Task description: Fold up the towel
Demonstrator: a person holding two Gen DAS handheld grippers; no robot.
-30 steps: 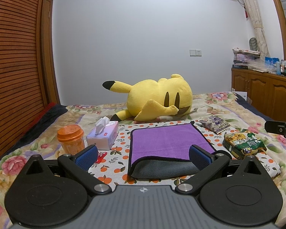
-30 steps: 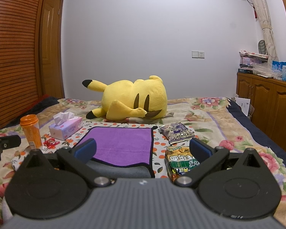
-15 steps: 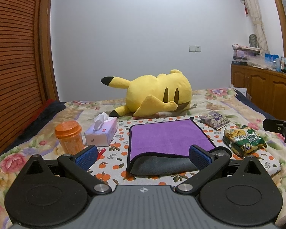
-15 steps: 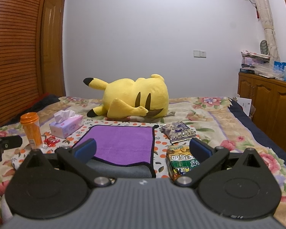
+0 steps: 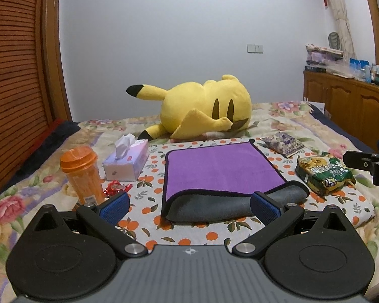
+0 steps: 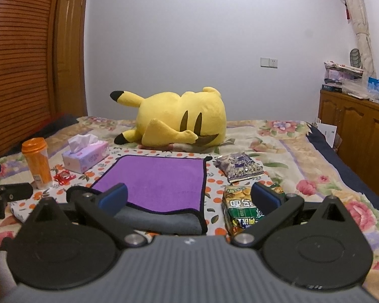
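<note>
Change since earlier frames: both cameras have risen slightly, so more of the towel's top shows; nothing on the bed has shifted.
Towel (image 5: 222, 169): purple face up, grey underside showing at the near fold, flat on the orange-print cloth (image 5: 151, 166).
Left gripper (image 5: 189, 205): fingers spread wide, holding nothing, short of the near edge.
Right gripper (image 6: 189, 199): spread wide, empty.
Left of towel: tissue box (image 5: 127, 162), orange bottle (image 5: 82, 174).
Right of towel: snack bag (image 5: 324, 174).
Behind: yellow plush (image 5: 204, 111).

The tissue box (image 5: 126, 159) is set left of the towel (image 5: 221, 169), the plush toy (image 5: 202, 109) behind it, the snack packet (image 5: 324, 174) right.
</note>
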